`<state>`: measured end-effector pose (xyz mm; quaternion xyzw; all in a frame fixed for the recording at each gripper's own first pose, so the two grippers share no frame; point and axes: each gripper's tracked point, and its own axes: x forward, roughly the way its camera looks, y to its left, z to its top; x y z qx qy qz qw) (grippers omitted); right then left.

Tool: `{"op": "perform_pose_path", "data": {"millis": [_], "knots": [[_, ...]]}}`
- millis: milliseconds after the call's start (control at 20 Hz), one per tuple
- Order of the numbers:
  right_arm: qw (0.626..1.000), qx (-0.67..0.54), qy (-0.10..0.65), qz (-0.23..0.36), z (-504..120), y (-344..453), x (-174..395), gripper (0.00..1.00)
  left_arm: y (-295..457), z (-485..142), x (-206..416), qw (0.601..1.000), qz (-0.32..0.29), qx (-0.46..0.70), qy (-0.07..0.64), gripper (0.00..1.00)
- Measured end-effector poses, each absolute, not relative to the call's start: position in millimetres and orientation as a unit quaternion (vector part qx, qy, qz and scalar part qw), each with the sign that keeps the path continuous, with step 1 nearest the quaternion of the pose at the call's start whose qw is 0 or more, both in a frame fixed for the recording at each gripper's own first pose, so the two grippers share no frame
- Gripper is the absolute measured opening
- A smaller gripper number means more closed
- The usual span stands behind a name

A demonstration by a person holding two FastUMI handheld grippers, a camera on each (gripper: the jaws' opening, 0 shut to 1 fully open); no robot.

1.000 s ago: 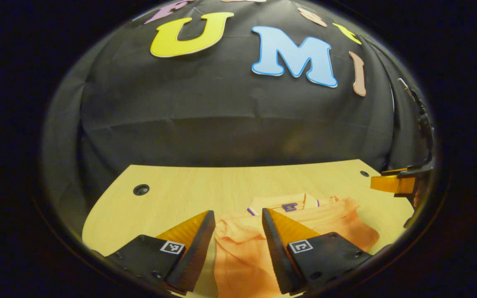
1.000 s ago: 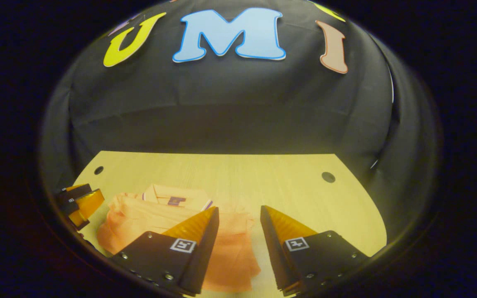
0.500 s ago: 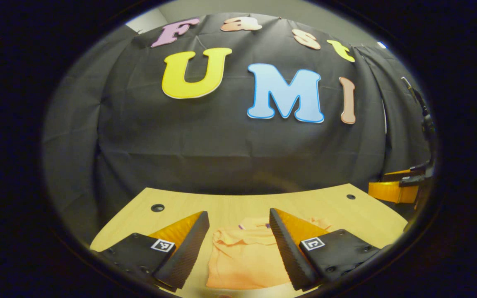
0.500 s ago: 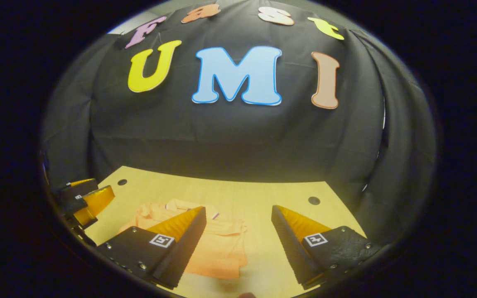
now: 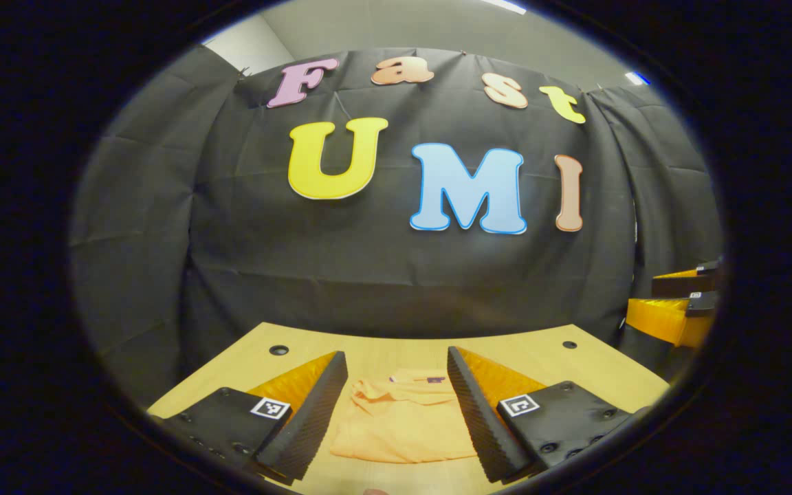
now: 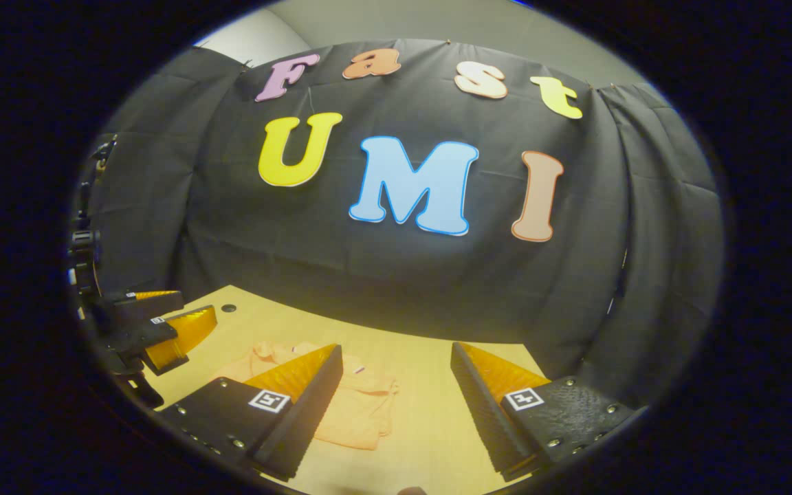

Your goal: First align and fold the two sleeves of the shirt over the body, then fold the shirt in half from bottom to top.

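Both claws have risen and drawn back; the folded peach cotton shirt (image 5: pixel 403 430) lies low centre between the left claw's (image 5: pixel 396 392) wide-spread fingers, the right claw (image 6: pixel 396 385) equally wide, empty.

In the left gripper view, the left gripper (image 5: pixel 396 361) covers both side edges of the folded orange shirt (image 5: pixel 403 430) on the wooden table (image 5: pixel 575 361), so the shirt's full width cannot be seen. The small dark mark at its collar is too small to make out. The table's near edge is cut off at the bottom. The right gripper (image 5: pixel 674 302) sits at the right edge, with only its fingers in view.

In the right gripper view, a finger of the right gripper (image 6: pixel 396 357) hides the middle of the shirt (image 6: pixel 358 412). The left gripper (image 6: pixel 162 320) at the left edge is partly cut off, its holder lost in darkness.
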<state>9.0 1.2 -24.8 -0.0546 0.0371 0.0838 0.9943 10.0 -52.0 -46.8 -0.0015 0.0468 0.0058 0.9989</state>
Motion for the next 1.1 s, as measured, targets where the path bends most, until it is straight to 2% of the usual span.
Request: {"op": "perform_pose_path", "data": {"millis": [450,1100], "knots": [[0.996,-0.052,0.006,0.073,-2,6,-27,0.98,-55,6,-37,1.0,0.008,0.029,-0.006,0.94],[0.999,-0.008,0.014,0.031,-7,-12,-55,0.98,-51,-1,-55,0.999,-0.009,0.035,0.006,0.94]]}}
